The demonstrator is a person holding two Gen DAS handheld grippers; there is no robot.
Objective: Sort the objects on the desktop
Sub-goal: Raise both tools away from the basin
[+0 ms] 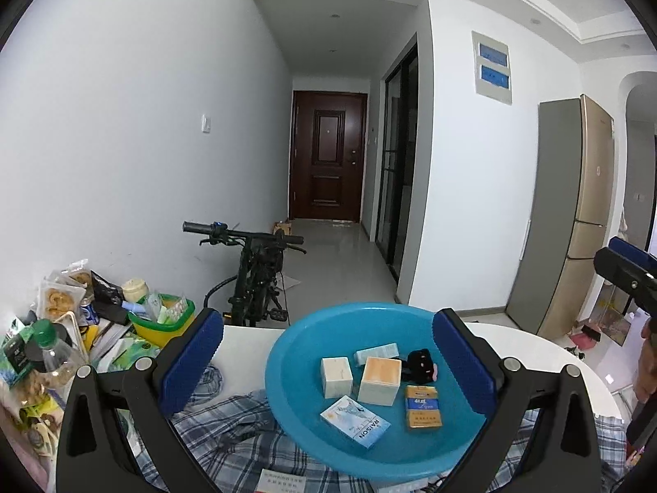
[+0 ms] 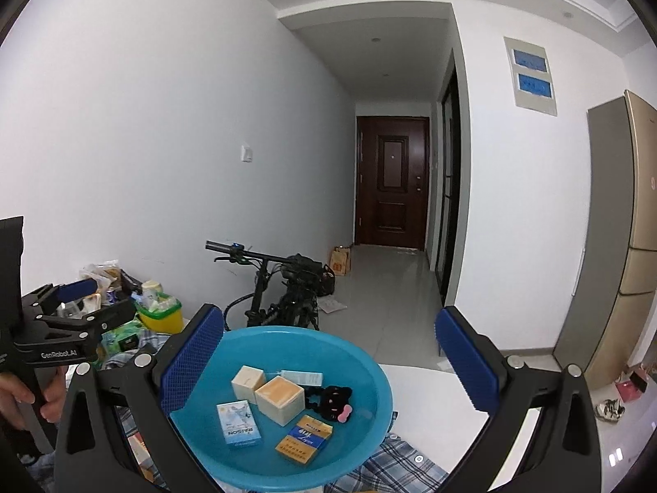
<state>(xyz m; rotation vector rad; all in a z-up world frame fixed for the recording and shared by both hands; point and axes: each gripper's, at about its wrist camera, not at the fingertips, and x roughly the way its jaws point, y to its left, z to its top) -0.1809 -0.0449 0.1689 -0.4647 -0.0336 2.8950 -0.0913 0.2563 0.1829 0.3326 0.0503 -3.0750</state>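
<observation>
A round blue basin [image 1: 283, 374] rests on a plaid cloth [image 1: 230, 443] on a white table. In it lie a cream box [image 1: 336, 376], an orange-topped box [image 1: 380, 380], a pale teal box [image 1: 375, 352], a black cat-shaped item [image 1: 419, 365], a yellow and blue pack [image 1: 422, 406] and a light blue RAISON pack [image 1: 355, 421]. My left gripper [image 1: 327, 326] is open, hovering over the basin with nothing between its fingers. My right gripper [image 2: 328, 328] is also open and empty, over the basin [image 2: 287, 335] from the right side.
Snack bags, a green-capped bottle [image 1: 49, 349] and a yellow-green tub [image 1: 160, 324] crowd the table's left end. Beyond the table stand a bicycle [image 1: 254, 279] and a fridge [image 1: 575, 213]. A hand [image 2: 24, 394] holds the left gripper [image 2: 96, 302].
</observation>
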